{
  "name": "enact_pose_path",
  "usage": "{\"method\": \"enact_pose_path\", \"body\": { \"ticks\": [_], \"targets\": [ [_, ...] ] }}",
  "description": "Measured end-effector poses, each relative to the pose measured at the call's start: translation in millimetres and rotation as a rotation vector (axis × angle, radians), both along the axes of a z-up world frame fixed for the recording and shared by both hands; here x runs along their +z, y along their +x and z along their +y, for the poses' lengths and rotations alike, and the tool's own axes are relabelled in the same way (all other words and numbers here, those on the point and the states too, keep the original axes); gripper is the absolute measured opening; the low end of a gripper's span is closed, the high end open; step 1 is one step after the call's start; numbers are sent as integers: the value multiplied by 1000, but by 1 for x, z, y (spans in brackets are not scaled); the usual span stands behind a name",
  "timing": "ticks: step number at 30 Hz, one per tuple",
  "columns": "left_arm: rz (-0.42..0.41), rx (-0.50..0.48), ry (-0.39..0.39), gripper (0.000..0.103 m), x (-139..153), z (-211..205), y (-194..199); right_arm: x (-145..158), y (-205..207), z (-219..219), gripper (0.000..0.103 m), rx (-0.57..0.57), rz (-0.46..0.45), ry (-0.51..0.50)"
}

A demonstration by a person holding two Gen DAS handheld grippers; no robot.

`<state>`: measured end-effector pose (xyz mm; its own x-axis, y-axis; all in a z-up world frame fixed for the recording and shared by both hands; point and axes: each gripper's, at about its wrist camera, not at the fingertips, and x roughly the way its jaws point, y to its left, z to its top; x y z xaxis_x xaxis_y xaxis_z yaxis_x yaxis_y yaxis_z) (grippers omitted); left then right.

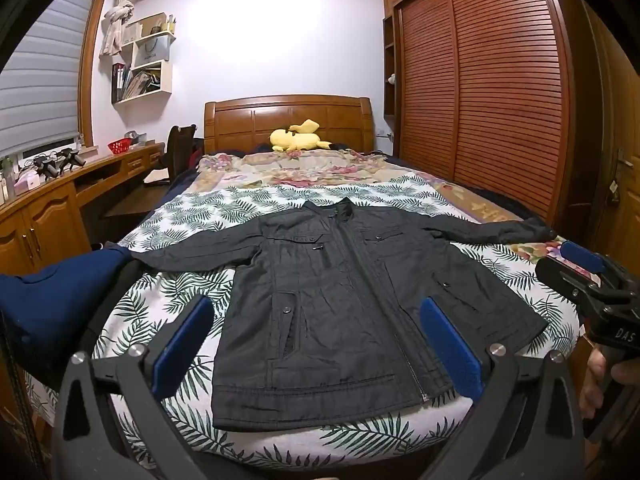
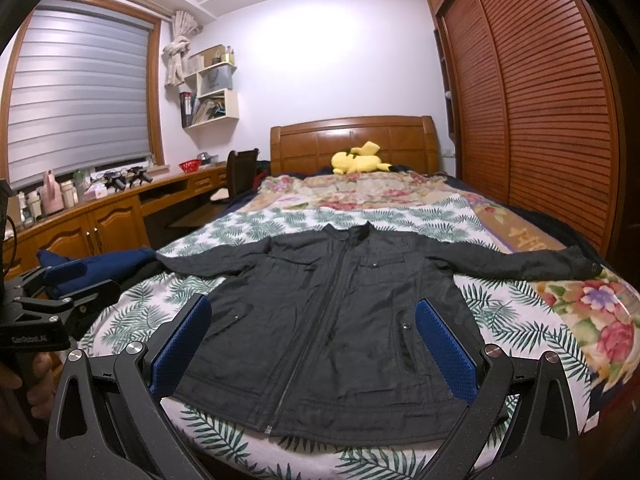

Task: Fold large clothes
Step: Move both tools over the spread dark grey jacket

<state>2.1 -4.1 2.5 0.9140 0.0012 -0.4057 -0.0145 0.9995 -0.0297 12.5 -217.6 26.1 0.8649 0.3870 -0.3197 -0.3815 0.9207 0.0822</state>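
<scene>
Jacket [image 1: 340, 300], one, black, flat on bed [image 1: 168, 292], two grippers, left [image 1: 316, 320] and right [image 2: 314, 320], fingers spread, empty.

Pale lilac walls [image 2: 320, 60] enclose a wooden bed [image 2: 352, 140]; a louvered wardrobe [image 2: 540, 120] stands right, a blinded window [image 2: 76, 96] and long desk [image 2: 120, 208] left.

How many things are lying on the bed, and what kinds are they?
Black jacket: 1
Yellow plush toy: 1
Dark blue garment at the bed's left edge: 1
Leaf-print sheet: 1
Floral quilt: 1
Total: 5
</scene>
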Motion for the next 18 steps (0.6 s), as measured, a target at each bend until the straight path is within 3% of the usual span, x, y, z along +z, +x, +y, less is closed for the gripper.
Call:
{"method": "enact_pose_path", "body": {
  "ticks": [12, 18],
  "targets": [
    [-22, 0, 17, 103, -2, 0, -1, -1, 1, 0, 103, 1, 2, 1],
    [16, 13, -10, 103, -15, 8, 4, -6, -2, 4, 103, 6, 13, 0]
  ]
}}
